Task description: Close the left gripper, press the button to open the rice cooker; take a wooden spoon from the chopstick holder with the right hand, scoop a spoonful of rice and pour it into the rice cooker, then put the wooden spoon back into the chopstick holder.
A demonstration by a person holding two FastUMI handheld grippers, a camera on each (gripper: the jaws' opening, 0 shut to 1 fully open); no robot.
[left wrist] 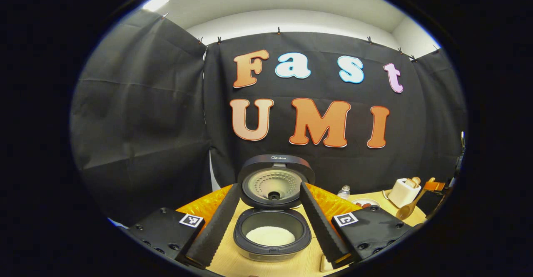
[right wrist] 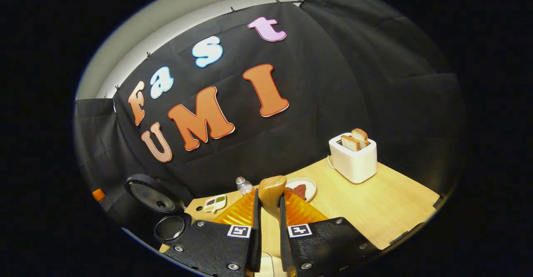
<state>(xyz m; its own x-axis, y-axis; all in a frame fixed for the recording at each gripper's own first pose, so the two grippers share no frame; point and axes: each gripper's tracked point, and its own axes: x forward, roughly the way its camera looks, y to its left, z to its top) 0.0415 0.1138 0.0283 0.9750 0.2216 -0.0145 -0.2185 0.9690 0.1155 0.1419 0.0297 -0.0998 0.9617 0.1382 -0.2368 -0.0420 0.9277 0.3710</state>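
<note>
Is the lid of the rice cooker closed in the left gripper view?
No, the lid stands raised behind the rice cooker, and white rice shows in the open pot.

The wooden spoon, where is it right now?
The wooden spoon is clamped between the right hand-held gripper's fingers, held above the table, in front of the toaster.

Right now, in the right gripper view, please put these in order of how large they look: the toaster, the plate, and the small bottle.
1. Toaster, clearly the largest.
2. Plate, partly hidden behind the wooden spoon that the right gripper holds.
3. Small bottle, the smallest.

The bottle stands farther away, so its true size may differ.
</note>
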